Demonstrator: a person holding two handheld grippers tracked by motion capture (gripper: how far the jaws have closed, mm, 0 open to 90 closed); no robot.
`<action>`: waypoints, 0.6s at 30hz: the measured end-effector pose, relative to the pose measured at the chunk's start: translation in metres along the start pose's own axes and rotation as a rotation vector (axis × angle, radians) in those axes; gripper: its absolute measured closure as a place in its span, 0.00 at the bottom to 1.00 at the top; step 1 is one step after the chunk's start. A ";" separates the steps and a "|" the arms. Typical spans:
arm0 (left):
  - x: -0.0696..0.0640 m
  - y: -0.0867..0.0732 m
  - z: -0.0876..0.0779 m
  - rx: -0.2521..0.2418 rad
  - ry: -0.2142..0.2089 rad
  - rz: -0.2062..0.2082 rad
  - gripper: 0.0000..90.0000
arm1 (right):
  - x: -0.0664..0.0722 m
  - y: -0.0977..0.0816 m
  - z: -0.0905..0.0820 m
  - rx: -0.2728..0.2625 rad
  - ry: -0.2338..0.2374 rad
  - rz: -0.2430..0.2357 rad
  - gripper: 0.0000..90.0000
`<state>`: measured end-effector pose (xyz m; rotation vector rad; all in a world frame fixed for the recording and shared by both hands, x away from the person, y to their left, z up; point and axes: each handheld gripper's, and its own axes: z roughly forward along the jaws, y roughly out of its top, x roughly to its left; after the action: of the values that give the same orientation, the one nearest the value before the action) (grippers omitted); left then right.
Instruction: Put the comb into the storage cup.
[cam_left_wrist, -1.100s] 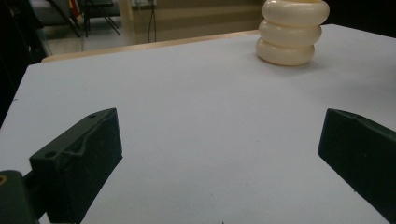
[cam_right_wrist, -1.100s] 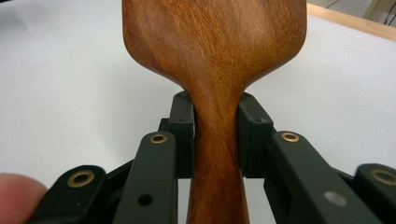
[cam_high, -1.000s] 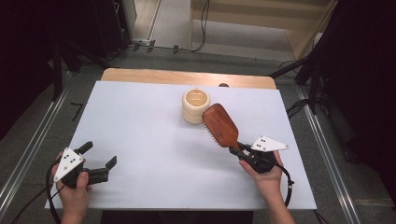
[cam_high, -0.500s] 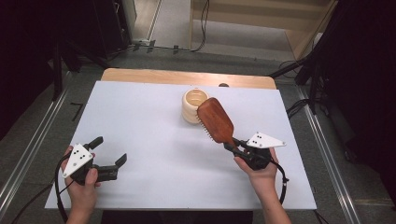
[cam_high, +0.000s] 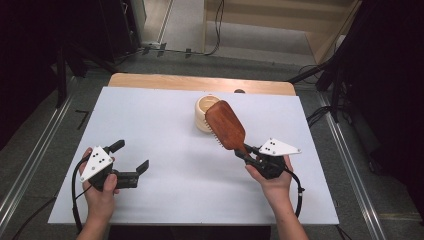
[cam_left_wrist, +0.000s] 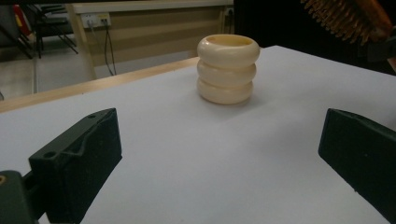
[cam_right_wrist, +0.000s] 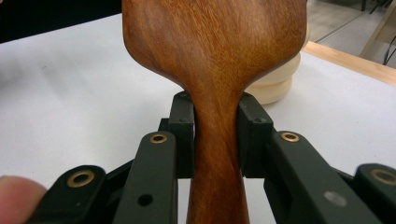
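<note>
Since a second ago the hairbrush (cam_high: 226, 124) has swung up and left, its head now lying over the cup (cam_high: 204, 113) in the high view; the left gripper (cam_high: 131, 162) has slid inward from the table's left edge.

White table (cam_high: 165, 125): bare across the left half and the near middle, with open room around both hands. A wooden strip runs along its far edge.

One hairbrush, wooden, bristles down, lifted off the table. The right gripper (cam_right_wrist: 215, 135) has its jaws clamped on the brush neck, one each side; the right gripper view shows that grip and the wood grain close up.

One cup, cream, ribbed in three rings, standing upright near the far edge. The left gripper view shows its open mouth and the bristles at upper right.

Left gripper: jaws wide, holding nothing, low over the table near the front-left.
</note>
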<state>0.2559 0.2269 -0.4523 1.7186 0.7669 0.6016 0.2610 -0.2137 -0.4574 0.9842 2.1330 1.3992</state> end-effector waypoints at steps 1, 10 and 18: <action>0.000 0.000 0.000 0.000 0.000 0.000 0.00 | 0.001 0.000 0.001 -0.004 0.002 0.000 0.78; -0.014 0.012 0.017 -0.010 -0.051 0.014 0.00 | 0.006 0.001 0.006 -0.016 0.012 -0.001 0.78; -0.027 0.016 0.032 -0.016 -0.093 0.019 0.00 | 0.013 -0.003 0.011 -0.022 0.022 -0.004 0.78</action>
<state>0.2644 0.1834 -0.4456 1.7285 0.6791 0.5355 0.2587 -0.1977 -0.4640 0.9593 2.1293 1.4352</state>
